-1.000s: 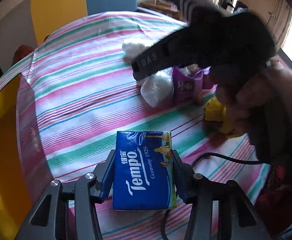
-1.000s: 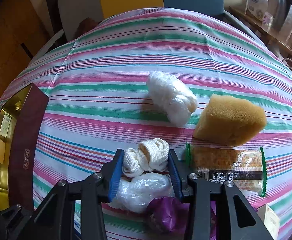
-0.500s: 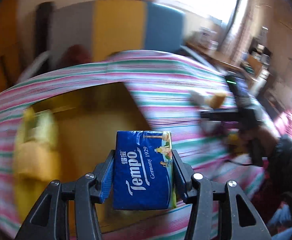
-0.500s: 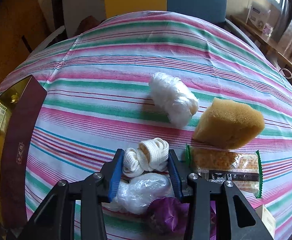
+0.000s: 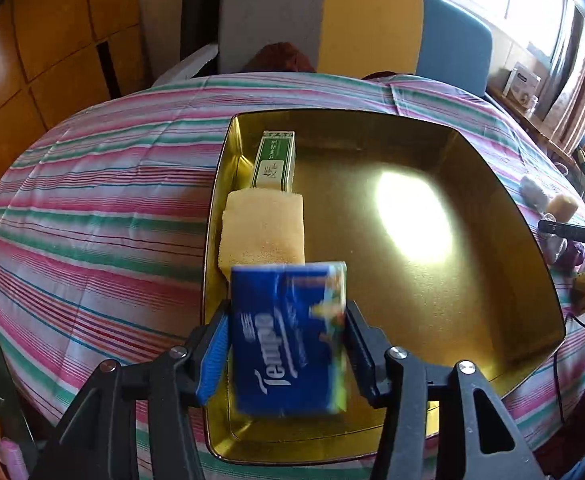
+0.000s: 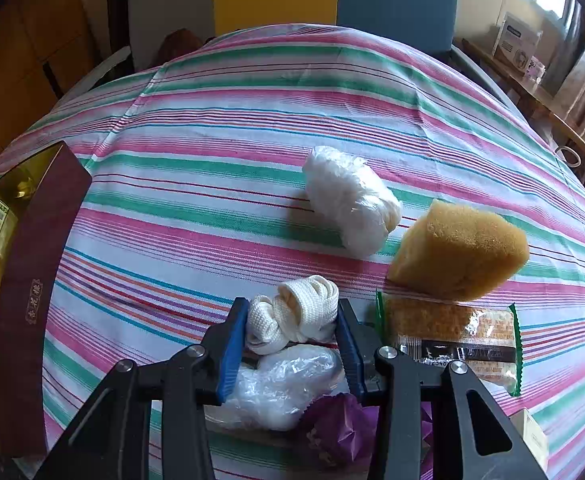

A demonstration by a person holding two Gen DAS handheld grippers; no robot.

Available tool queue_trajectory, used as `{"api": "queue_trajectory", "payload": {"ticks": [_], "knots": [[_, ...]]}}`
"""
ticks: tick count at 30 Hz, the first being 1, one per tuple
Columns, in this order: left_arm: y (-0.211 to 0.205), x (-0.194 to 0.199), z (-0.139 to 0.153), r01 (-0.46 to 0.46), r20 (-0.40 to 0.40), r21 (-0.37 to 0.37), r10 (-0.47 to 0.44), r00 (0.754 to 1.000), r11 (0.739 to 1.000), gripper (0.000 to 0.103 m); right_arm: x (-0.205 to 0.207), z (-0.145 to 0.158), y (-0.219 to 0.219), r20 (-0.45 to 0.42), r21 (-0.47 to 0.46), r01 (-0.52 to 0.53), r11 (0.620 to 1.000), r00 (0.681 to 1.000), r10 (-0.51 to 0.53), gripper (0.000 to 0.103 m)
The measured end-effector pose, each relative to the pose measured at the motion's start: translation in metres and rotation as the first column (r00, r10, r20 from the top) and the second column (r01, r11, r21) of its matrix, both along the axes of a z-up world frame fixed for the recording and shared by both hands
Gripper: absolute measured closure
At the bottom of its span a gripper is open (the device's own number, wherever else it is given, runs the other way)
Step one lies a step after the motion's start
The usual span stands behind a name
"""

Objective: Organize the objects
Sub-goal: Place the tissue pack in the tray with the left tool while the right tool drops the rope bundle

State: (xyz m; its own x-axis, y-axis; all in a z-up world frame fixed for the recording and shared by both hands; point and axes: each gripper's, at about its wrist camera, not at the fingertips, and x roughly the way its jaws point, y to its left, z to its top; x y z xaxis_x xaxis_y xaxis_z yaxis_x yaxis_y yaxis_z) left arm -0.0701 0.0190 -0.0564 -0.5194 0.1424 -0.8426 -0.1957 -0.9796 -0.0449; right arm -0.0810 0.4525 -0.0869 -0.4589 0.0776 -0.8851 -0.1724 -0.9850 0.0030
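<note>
1. Tissue pack: a blue Tempo pack, blurred in the left wrist view, sitting between the jaws of the left claw. It is above the near-left part of the gold tray, just on the near side of the pale sponge lying in the tray. Whether the pads are pressing it or have just let go, I cannot tell from the blur.
2. Handling, as I judge it: the pack is light and soft, with a slick film wrap. It gives under a squeeze, so it should be taken across its two long sides near the middle with moderate pressure.
3. Right claw: closed narrowly around a knotted white strap, well to the right of the tray on the striped counter. The strap looks limp and very light, and the knot is the bulkiest part to pinch.
4. Count inside the tray: one pale sponge and one green-and-white box at the sponge's far end, touching or nearly so.
5. Count to the right of the tray, on the counter:
   - one tan sponge
   - one cracker packet, just on the near side of the tan sponge
   - one white plastic bundle
   - one clear plastic bundle under the right claw
   - one purple wrapper.
</note>
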Motion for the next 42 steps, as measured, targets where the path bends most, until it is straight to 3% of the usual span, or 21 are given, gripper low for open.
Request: {"api": "queue_trajectory", "payload": {"ticks": [5,10,15,20,26,32,39,42], "knots": [[-0.008,0.005,0.003,0.003,-0.004,0.006,-0.003,1.0,1.0,0.048,0.0,0.0,-0.001,0.002,0.002,0.0,1.0,1.0,0.0,0.06],[-0.016,0.014,0.013,-0.055,-0.04,0.017,0.055,0.998,0.998,0.048,0.0,0.003,-0.002,-0.008,0.014,0.002,1.0,1.0,-0.002,0.06],[-0.021,0.03,0.026,-0.097,-0.095,0.018,0.098,0.991,0.995,0.048,0.005,0.02,0.0,-0.072,-0.007,0.019,1.0,0.997,-0.019,0.06],[-0.03,0.039,0.037,-0.114,-0.13,0.03,0.117,0.985,0.993,0.048,0.013,0.043,-0.03,-0.138,-0.002,-0.034,0.999,0.99,0.034,0.06],[-0.041,0.042,0.038,-0.14,-0.124,0.036,0.144,0.982,0.989,0.048,0.02,0.065,-0.101,-0.17,-0.007,-0.17,0.985,0.971,0.166,0.06],[-0.05,0.045,0.04,-0.164,-0.141,0.038,0.167,0.976,0.986,0.048,0.027,0.082,-0.197,-0.205,-0.055,-0.357,0.933,0.918,0.339,0.06],[-0.062,0.05,0.044,-0.188,-0.167,0.038,0.191,0.967,0.982,0.048,0.027,0.044,-0.305,-0.105,-0.114,-0.512,0.852,0.859,0.502,0.06],[-0.067,0.052,0.041,-0.196,-0.167,0.035,0.199,0.966,0.98,0.048,0.025,0.024,-0.334,-0.049,-0.109,-0.526,0.844,0.85,0.524,0.059]]}}
